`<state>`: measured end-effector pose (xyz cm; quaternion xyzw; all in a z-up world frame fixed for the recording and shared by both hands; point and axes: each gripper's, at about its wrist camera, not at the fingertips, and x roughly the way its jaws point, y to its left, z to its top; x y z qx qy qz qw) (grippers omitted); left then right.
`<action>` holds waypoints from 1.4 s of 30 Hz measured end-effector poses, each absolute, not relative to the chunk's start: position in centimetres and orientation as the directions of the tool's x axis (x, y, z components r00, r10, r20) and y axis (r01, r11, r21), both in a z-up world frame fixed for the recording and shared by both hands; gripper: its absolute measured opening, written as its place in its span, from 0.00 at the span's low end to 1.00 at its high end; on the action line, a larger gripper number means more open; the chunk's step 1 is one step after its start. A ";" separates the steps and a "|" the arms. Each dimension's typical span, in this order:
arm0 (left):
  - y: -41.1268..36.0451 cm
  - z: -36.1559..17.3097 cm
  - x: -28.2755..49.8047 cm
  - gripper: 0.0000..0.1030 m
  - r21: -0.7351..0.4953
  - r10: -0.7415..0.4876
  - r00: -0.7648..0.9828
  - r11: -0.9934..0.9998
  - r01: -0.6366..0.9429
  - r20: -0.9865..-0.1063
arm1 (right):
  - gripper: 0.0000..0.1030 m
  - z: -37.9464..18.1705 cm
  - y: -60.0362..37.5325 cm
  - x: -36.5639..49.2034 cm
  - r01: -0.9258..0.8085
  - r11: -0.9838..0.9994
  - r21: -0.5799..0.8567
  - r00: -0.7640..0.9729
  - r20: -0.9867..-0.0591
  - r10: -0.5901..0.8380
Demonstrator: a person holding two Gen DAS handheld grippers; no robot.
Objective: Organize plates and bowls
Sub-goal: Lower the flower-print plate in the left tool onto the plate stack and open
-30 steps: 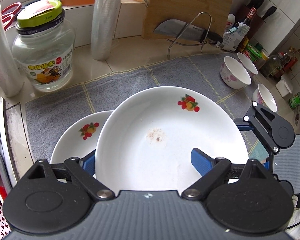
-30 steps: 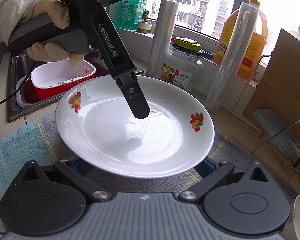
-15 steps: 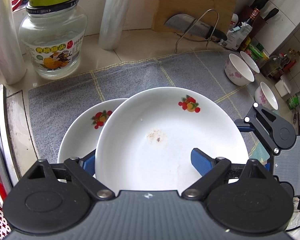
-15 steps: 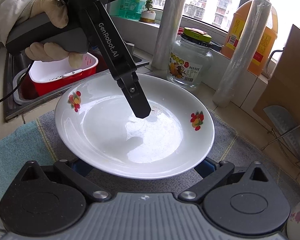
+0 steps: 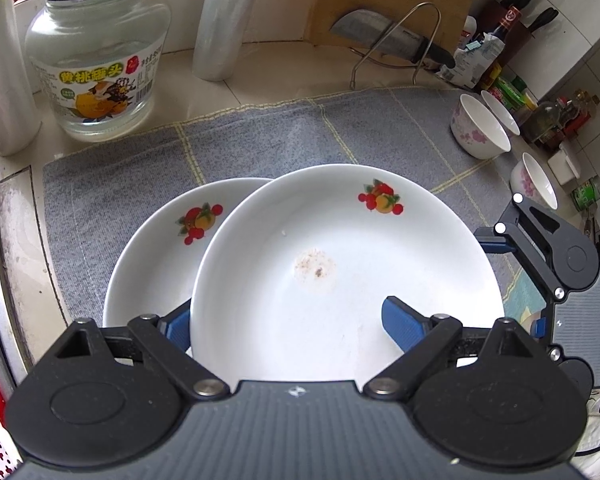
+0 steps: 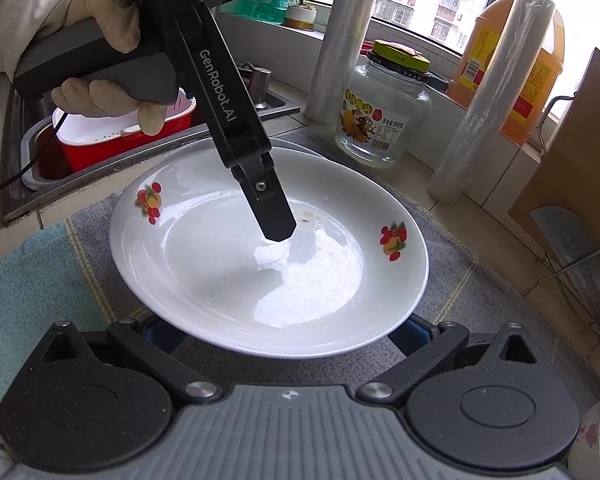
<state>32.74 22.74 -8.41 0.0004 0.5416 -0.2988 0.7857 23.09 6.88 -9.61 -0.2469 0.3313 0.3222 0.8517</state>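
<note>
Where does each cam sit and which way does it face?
Left wrist: on the left claw, looking steeply down at the held plate over a second plate on the grey mat; own blue pads show, right claw at the edge.
Right wrist: behind the right claw, facing the window; left claw and gloved hand show.
Shared: held plate, glass jar, knife.

We see upper plate overlapping lower plate at its nine o'clock — jar at eleven, bowls at two, all on or beside mat.
</note>
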 end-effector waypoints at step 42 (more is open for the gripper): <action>23.0 -7.6 33.0 0.91 -0.212 -0.388 0.272 0.837 0.505 -0.881 | 1.00 -9.1 7.4 22.5 -0.728 0.632 -0.265 0.588 -0.716 0.377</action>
